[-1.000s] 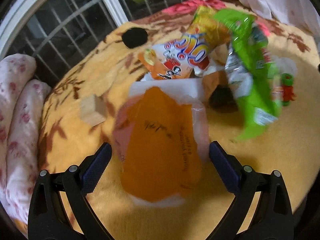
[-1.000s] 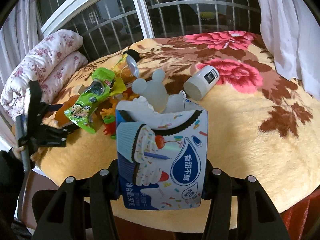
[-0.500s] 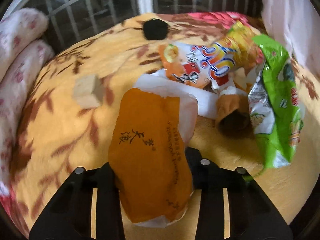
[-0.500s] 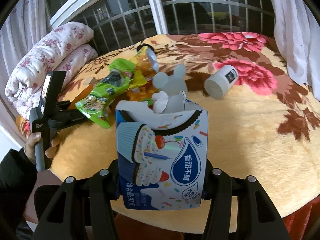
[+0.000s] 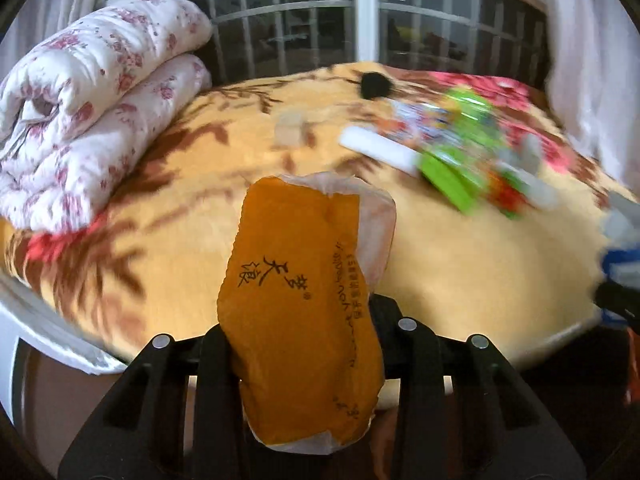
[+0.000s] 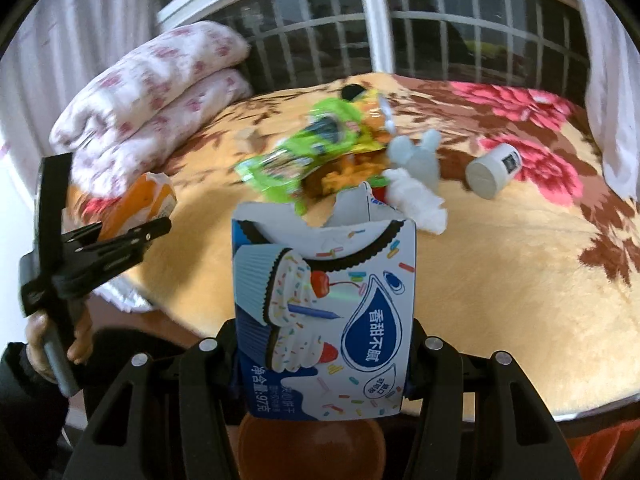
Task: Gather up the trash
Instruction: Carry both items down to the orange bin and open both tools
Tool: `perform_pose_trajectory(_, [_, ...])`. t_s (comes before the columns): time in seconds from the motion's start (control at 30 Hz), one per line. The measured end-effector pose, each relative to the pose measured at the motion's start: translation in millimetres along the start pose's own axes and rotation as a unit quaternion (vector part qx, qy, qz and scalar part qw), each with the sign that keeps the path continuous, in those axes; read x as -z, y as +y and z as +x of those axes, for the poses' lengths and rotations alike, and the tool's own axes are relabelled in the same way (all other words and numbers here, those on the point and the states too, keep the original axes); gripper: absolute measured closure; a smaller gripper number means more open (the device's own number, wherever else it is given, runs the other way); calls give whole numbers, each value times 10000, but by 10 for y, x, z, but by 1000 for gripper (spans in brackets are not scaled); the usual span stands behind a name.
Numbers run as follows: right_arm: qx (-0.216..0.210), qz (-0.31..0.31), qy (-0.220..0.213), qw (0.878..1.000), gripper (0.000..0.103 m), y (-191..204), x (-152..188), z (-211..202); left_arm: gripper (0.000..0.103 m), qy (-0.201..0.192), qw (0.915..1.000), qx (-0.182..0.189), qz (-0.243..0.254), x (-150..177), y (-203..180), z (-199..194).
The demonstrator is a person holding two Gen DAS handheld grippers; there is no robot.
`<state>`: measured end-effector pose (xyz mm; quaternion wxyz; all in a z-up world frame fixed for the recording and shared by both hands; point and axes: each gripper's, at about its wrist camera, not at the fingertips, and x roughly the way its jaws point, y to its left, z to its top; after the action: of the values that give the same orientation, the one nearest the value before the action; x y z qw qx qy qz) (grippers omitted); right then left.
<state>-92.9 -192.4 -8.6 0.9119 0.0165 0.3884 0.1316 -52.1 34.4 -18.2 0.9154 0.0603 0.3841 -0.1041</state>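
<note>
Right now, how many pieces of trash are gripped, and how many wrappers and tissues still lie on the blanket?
Gripped: 2, the orange wrapper in the left gripper and the blue box in the right gripper.
Wrappers on the blanket: 2, the green wrapper and the yellow wrapper.
Tissues: 1, the white tissue.
Total: 5.

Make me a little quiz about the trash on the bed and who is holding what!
1. True or false: the left gripper is shut on the orange wrapper.
2. What does the right gripper hold? A) the green bag B) the blue and white box C) the white jar
3. Fill in: the white jar lies on its ____ on the blanket.

Key
1. True; the wrapper is pinched between its fingers, off the bed.
2. B; the green bag and the jar lie on the blanket.
3. Side.
</note>
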Motion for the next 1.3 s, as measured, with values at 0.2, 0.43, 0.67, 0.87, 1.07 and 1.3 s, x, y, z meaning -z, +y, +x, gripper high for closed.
perform_pose_trajectory(0.2, [-334,-451,480,9973,49,158,544,-125,69,455,9938,776,655,740,-460,-299])
perform_pose_trajectory(0.43, [-531,-717,1626,9826,49,94,1193,256,69,1791,9667,1280,1308,1362,-886,254])
perform_pose_trajectory(0.67, [-341,-1191,3092,9429,49,9,1739,1389,69,3324,9218,1158,1623,1773,-1200,1415])
perform_pose_trajectory(0.87, [-170,-1168,3665,9229,43,-25,1978,1864,45,3936,8967,991,1765,2007,-1283,1871])
perform_pose_trajectory(1.07, [-155,-1031,3473,9320,22,-57,1877,1759,30,3828,9036,972,1661,1894,-1217,1877])
perform_pose_trajectory(1.3, [-196,-1071,2910,9505,22,-87,1657,1159,28,3531,9136,989,1757,1889,-1135,1634])
